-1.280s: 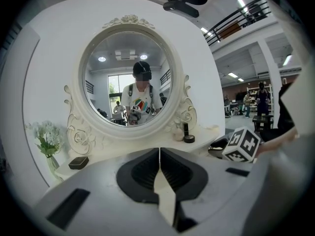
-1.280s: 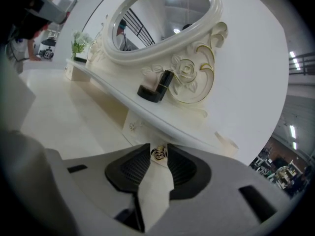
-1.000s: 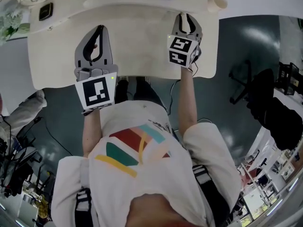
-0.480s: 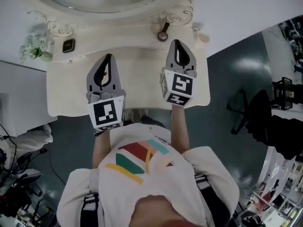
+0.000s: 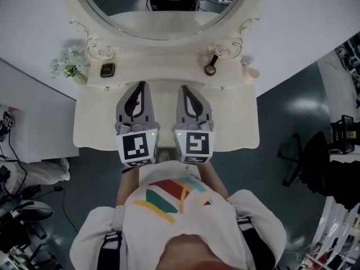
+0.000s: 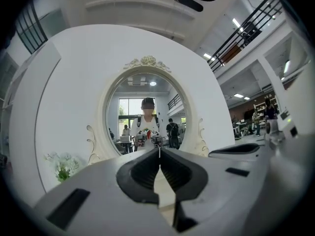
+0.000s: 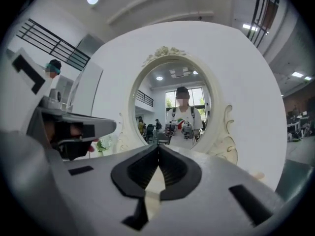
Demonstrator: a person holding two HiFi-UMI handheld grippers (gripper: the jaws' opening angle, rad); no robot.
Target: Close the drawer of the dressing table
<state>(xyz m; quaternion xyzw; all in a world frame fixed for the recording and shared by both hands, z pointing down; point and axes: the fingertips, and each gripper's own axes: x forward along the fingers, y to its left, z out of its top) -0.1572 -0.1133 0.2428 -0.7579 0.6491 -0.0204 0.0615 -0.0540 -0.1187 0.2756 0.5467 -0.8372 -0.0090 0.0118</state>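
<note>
Both pairs of jaws are pressed together with nothing between them; the right pair has just been closing. The left gripper (image 5: 140, 85) and right gripper (image 5: 184, 88) lie side by side at frame centre, over the dressing table (image 5: 95, 122). The drawer, at the table's near edge lower in the frame, is hidden behind the grippers' cubes.

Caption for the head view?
Left gripper and right gripper, both shut, side by side above the dressing table, facing its mirror.
</note>
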